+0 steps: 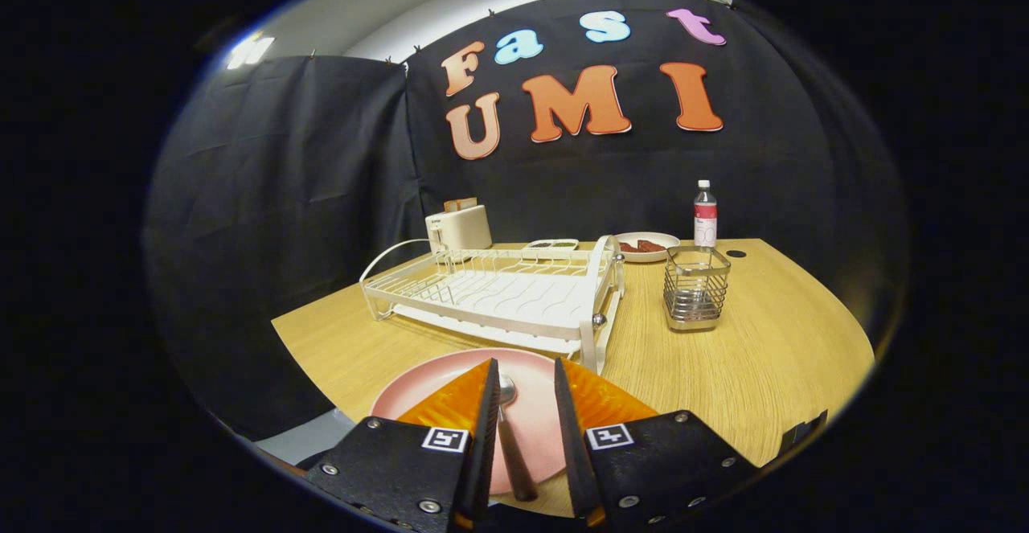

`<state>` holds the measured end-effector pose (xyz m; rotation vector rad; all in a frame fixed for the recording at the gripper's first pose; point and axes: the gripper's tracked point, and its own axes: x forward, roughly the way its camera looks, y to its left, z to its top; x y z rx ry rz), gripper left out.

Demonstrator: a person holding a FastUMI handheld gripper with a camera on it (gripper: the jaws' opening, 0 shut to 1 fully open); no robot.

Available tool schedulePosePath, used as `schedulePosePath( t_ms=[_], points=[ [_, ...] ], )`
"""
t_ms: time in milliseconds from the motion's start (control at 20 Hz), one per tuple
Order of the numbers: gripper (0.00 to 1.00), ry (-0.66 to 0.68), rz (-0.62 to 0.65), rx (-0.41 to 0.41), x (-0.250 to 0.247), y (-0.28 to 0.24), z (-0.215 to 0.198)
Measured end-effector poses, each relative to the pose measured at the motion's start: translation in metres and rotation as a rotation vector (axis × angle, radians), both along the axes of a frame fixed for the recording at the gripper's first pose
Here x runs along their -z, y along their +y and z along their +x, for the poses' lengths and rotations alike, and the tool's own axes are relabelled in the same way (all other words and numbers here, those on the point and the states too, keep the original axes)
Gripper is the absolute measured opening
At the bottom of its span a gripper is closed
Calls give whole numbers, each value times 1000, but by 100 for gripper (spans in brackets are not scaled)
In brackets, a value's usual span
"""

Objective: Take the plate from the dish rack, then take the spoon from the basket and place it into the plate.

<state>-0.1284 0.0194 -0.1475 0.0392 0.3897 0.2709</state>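
Note:
A pink plate (pixel 406 391) lies flat on the wooden table (pixel 764 356), just in front of the white dish rack (pixel 498 292). A spoon (pixel 509 420) with a dark handle rests in the plate, bowl pointing toward the rack. My gripper (pixel 524 364) hovers right above the plate with its fingers open. The spoon lies in the gap between them, close to the left finger, and the right finger stands apart from it. The wire basket (pixel 696 298) stands to the right of the rack and looks empty. The rack holds no dishes.
A toaster (pixel 460 227) stands behind the rack. A small tray (pixel 552 243), a plate with food (pixel 647 245) and a water bottle (pixel 705 214) line the far side of the table. Bare wood stretches to the right of the pink plate.

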Motion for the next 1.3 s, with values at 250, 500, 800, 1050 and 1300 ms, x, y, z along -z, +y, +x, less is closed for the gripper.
schedulePosePath(
  t_ms=[250, 500, 800, 1050, 1300],
  points=[
    [61, -133, -23, 55, -47, 0, 14],
    [78, -251, -42, 111, -99, 2, 19],
    [85, -348, -64, 142, -151, 8, 14],
    [87, -397, -66, 174, -181, 8, 8],
    [87, -430, -55, 191, -195, 6, 3]
  ],
)
